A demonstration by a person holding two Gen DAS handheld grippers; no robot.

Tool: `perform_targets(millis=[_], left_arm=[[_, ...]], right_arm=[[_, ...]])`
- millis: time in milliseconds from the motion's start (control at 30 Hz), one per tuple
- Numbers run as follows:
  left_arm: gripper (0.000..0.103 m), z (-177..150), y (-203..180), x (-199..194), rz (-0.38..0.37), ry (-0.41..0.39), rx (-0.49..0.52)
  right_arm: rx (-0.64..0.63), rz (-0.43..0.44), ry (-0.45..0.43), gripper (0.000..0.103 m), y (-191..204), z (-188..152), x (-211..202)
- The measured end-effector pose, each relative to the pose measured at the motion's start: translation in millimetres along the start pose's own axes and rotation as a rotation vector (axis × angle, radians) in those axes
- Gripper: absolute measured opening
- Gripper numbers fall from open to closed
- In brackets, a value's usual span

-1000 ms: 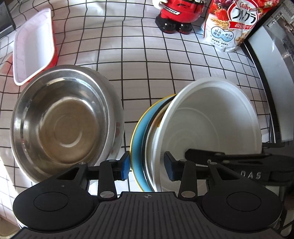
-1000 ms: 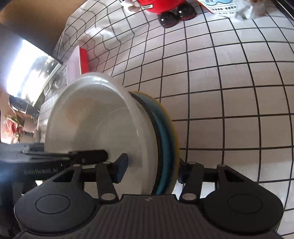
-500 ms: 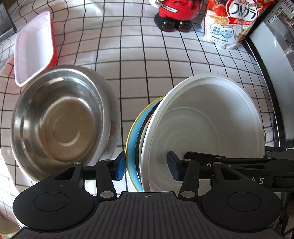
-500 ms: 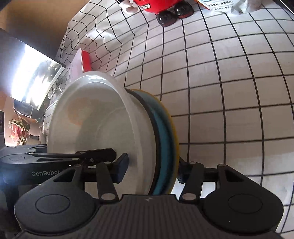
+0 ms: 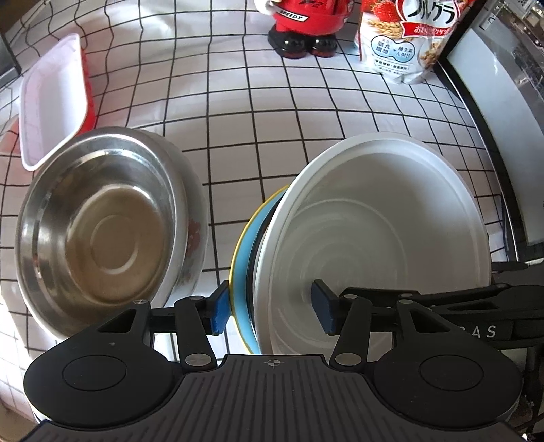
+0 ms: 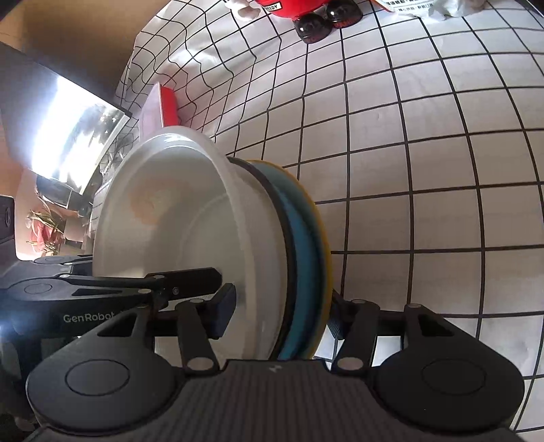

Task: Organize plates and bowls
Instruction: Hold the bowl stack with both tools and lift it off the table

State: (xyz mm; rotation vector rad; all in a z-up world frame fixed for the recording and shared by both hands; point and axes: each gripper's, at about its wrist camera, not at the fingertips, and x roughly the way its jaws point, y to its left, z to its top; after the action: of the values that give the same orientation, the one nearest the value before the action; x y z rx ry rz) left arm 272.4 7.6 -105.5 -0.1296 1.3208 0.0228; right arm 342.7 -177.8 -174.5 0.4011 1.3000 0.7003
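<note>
White bowl (image 5: 374, 238) and plates (image 5: 243, 258), pinched together on edge by both your grippers (image 5: 270, 307) (image 6: 282, 311), could slide apart if either loosens.

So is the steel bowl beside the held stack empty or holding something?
Empty. The left wrist view looks straight into the steel bowl and shows only its bare, shiny bottom with reflections; nothing lies inside.

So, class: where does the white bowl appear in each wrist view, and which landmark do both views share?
Left wrist: white bowl right of centre, between the gripper fingers.
Right wrist: white bowl left of centre, on edge.
Shared landmark: red figure's black feet at the top.
</note>
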Motion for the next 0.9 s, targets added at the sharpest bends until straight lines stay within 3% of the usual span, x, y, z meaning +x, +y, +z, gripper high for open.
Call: perform_targets(millis=[300,900], left_arm=[[0.055,0,-4,1,0.001,0.035,0.011],[0.055,4,-1,3,-0.014,0.108,-0.039]], right_arm=[[0.066,0.039,0.011,0.054,-14,-1,-5],[0.117,0.027,0.034,0.056,-12,-2,-4]])
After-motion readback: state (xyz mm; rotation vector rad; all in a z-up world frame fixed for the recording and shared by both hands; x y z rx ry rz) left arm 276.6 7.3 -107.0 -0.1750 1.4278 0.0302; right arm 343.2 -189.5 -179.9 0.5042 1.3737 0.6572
